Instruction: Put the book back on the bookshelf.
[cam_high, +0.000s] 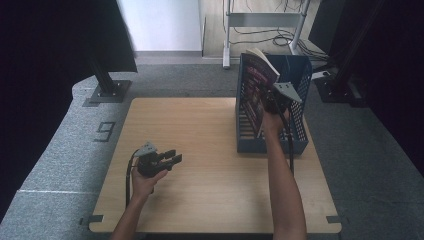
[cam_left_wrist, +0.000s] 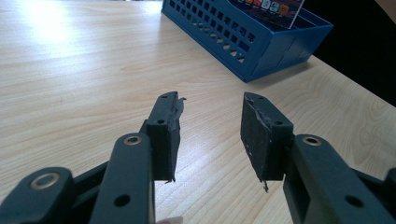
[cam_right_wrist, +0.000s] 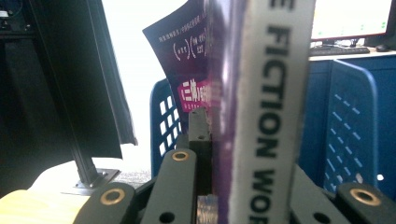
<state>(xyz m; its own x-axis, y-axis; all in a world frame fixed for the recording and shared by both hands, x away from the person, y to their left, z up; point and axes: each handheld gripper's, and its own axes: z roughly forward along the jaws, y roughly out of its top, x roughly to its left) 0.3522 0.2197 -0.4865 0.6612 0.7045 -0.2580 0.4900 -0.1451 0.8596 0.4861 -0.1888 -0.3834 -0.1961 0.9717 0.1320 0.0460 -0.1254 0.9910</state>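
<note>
A pale wooden table (cam_left_wrist: 70, 70) spreads beneath the fingers (cam_left_wrist: 166, 126) of our left gripper (cam_high: 173, 156); well beyond them, a black stand foot (cam_high: 107, 90) meets grey carpet (cam_high: 60, 150).

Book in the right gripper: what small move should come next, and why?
Probably lower the book straight down into the blue rack. The right gripper is clamped on it, and it stands tilted with its upper part above the rack's rim, apparently not yet seated.
</note>
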